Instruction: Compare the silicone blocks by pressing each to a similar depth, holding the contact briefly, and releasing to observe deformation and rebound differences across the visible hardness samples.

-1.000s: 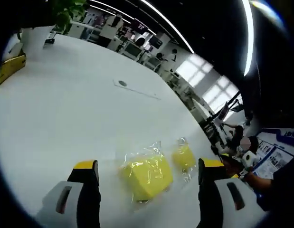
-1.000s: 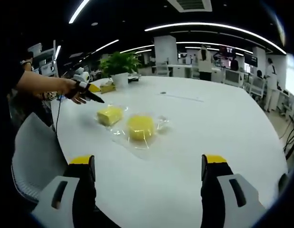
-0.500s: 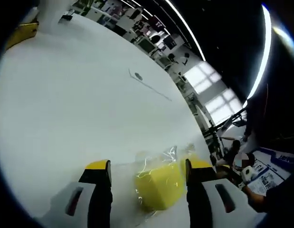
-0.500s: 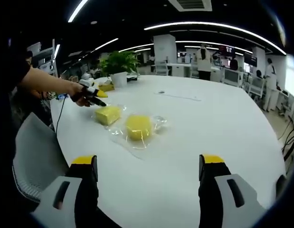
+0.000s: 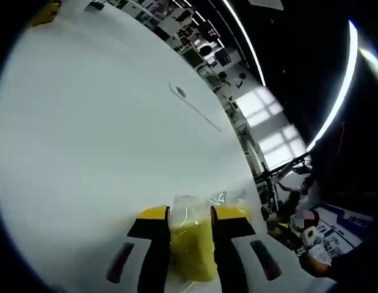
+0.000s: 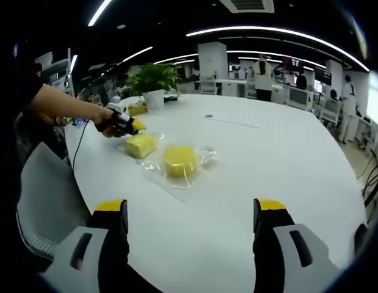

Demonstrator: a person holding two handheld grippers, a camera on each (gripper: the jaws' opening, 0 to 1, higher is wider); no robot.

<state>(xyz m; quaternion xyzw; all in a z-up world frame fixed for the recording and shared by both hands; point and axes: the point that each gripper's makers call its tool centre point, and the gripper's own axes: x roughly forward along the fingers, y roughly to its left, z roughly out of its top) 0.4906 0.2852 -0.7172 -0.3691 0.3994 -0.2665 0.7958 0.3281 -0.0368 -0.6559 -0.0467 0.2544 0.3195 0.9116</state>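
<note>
In the right gripper view the person's left arm reaches out over the near-left edge of the round white table point(image 6: 286, 159), its hand point(image 6: 109, 122) wrapped around the left gripper point(image 6: 135, 127), whose yellow-tipped end touches the far side of the rectangular yellow silicone block in clear plastic wrap point(image 6: 140, 145). In the left gripper view that gripper point(image 5: 190, 215) points low across the tabletop point(image 5: 91, 122), its two black, yellow-tipped jaws drawn close together and pressing on either side of the wrapped rectangular block point(image 5: 192, 250), which fills the gap between them, the plastic crinkled up above the tips. The right gripper point(image 6: 187, 210) is held back from the blocks, level above the table's near part, its jaws spread wide apart with nothing between them. Just beside the rectangular block, toward the table's middle, lies a round yellow silicone block in a loose clear plastic bag point(image 6: 179, 161), untouched by either gripper. A potted green plant in a white pot point(image 6: 153, 85) stands at the table's far-left edge, and a white chair back point(image 6: 45, 195) sits beside the table at the near left.
</note>
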